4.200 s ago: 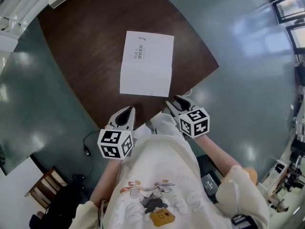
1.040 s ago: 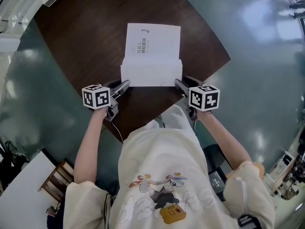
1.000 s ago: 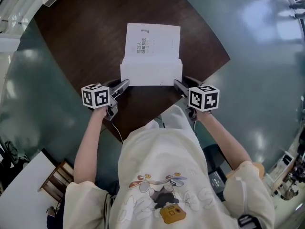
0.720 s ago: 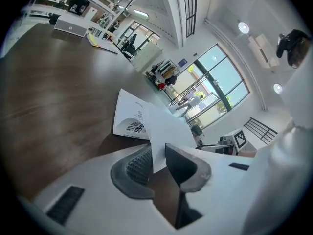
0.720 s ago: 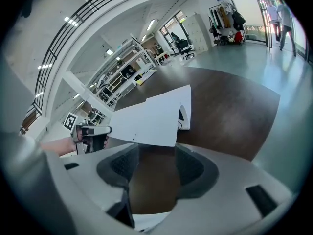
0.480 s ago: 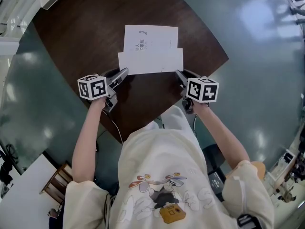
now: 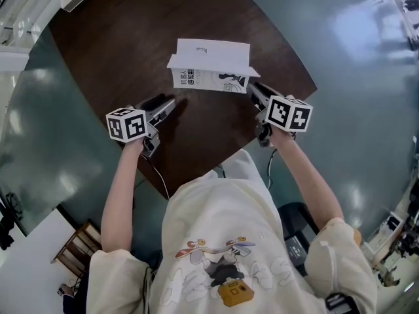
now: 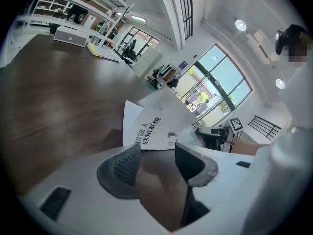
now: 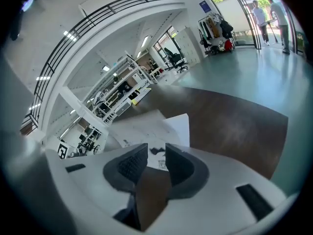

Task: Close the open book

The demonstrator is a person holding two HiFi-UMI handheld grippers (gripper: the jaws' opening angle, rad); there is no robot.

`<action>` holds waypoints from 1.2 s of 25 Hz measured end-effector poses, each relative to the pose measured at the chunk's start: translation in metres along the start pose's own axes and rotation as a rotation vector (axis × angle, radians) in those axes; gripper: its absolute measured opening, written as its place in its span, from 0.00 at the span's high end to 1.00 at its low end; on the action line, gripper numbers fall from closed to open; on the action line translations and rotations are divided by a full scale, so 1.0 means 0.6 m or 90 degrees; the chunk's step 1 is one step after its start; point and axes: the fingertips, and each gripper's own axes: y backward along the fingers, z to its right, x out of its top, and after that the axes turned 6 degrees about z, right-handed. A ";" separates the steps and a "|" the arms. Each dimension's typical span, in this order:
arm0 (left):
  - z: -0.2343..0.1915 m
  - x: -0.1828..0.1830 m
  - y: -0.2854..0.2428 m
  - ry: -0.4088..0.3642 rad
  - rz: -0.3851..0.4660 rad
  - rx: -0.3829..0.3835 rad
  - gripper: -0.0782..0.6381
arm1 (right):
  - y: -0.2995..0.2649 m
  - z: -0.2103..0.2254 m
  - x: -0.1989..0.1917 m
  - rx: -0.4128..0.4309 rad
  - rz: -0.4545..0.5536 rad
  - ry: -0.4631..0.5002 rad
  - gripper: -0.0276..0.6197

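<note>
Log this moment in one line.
book half closed | left gripper opening, empty | right gripper at its right edge, grip unclear

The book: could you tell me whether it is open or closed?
Partly open: the book has its cover raised, not flat.

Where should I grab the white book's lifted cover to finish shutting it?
Pinch the white book's raised printed cover at its right side edge, coming in from the right. It stands tilted up off the dark brown wooden table, so that thin edge is in the air.
</note>
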 end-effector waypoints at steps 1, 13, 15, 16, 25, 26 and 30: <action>-0.002 -0.003 0.001 0.002 -0.001 0.004 0.60 | -0.004 -0.002 0.011 0.007 0.002 0.004 0.77; 0.017 -0.020 -0.023 -0.033 -0.030 0.008 0.60 | -0.026 -0.009 -0.001 0.014 -0.048 0.066 0.74; 0.026 -0.025 -0.029 -0.048 -0.038 0.013 0.60 | -0.019 -0.006 -0.006 0.008 -0.043 0.075 0.77; 0.031 -0.028 -0.031 -0.059 -0.042 0.016 0.60 | -0.014 -0.006 -0.006 0.003 -0.036 0.080 0.86; 0.118 -0.057 -0.004 -0.195 -0.035 0.053 0.77 | 0.062 -0.035 -0.032 0.001 0.017 0.115 0.94; 0.128 -0.060 -0.002 -0.194 -0.025 0.058 0.80 | 0.072 -0.040 -0.035 0.004 0.023 0.118 0.94; 0.158 -0.064 0.009 -0.198 0.010 0.112 0.88 | 0.110 -0.065 -0.047 0.029 0.040 0.131 0.95</action>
